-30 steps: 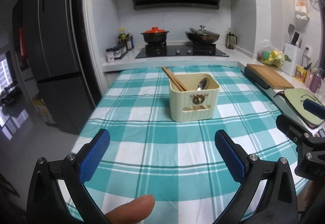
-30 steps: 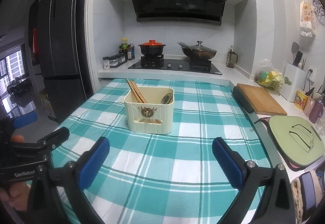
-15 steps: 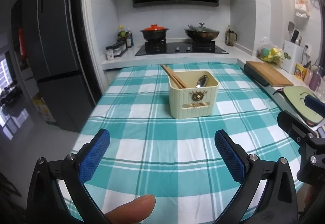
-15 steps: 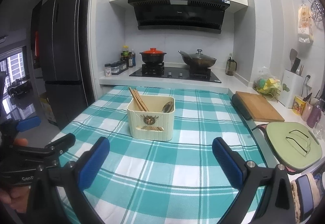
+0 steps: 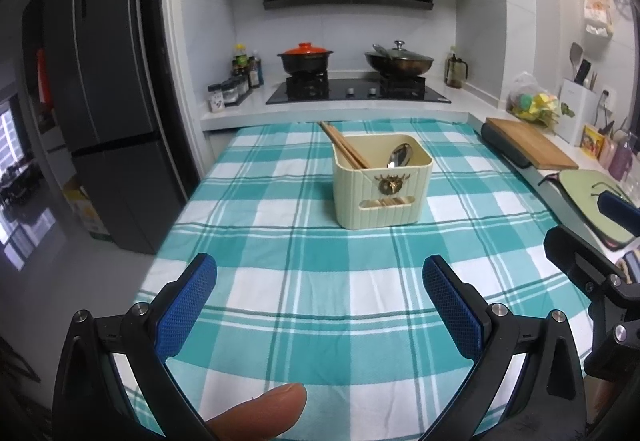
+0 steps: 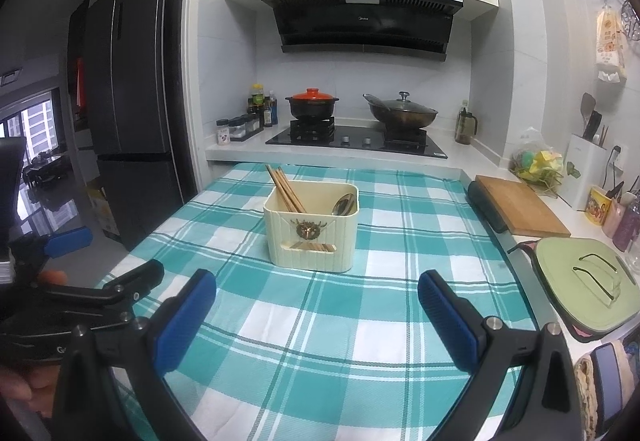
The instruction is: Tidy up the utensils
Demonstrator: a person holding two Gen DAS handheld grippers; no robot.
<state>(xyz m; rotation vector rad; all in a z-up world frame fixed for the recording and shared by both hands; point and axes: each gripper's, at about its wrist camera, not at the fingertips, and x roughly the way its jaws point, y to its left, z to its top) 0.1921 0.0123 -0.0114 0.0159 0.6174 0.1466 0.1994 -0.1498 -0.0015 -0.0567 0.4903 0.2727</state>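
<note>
The left claw [image 5: 319, 281] is spread wide and holds nothing, hanging above the checked cloth [image 5: 304, 305] on the worktop. A thumb tip [image 5: 260, 415] shows just below it. Ahead of it and slightly to the right stands the cream utensil holder [image 5: 382, 183], with chopsticks [image 5: 342, 143] leaning in its left part and a spoon [image 5: 399, 155] in its right. The right claw [image 6: 316, 295] is likewise spread and empty; the holder stands ahead of it, slightly left of centre.
</note>
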